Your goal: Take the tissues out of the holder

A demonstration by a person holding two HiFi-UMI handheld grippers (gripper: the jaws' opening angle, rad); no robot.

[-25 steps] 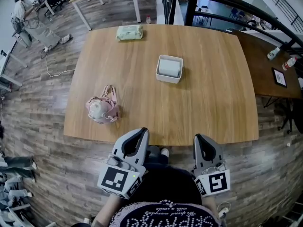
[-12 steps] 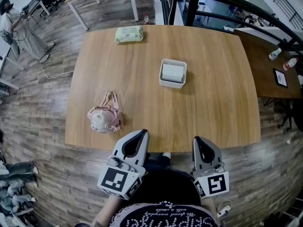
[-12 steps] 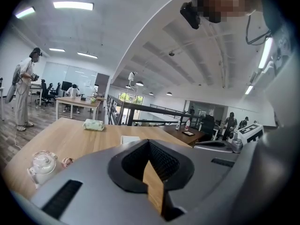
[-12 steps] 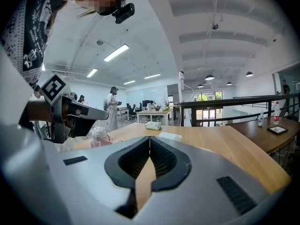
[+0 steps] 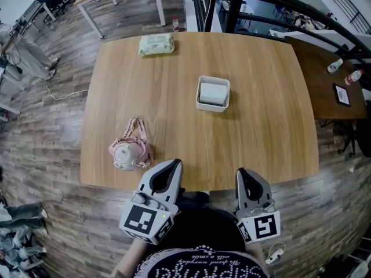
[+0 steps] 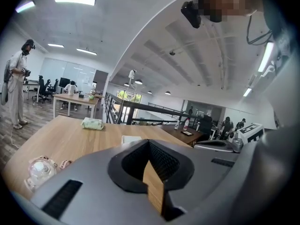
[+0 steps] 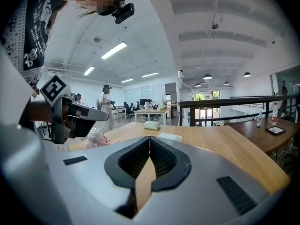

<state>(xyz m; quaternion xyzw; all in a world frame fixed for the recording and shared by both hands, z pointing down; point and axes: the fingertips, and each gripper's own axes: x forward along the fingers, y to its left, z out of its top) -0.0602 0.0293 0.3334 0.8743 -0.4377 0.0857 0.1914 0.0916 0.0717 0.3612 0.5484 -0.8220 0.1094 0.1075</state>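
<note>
At the far left of the head view, a cable (image 5: 65, 87) trails over the wood floor (image 5: 40, 155). On the light wooden table (image 5: 266, 126), a pink pouch (image 5: 130, 152) with a strap lies near the lower left edge. Just right of it, at the table's near edge, the left gripper (image 5: 174, 163) is clenched, its jaws meeting tip to tip with nothing between them. A green packet (image 5: 156, 44) sits near the table's top edge, left of centre. The white holder (image 5: 199, 95) stands upright near the middle of the table, slightly right of centre, and the tissues (image 5: 213, 93) lie inside it, well apart from both grippers. Lower right of it, at the near edge, the right gripper (image 5: 243, 172) is also clenched and empty. At the right border, a dark table (image 5: 324, 91) carries two bottles (image 5: 343, 72).
</note>
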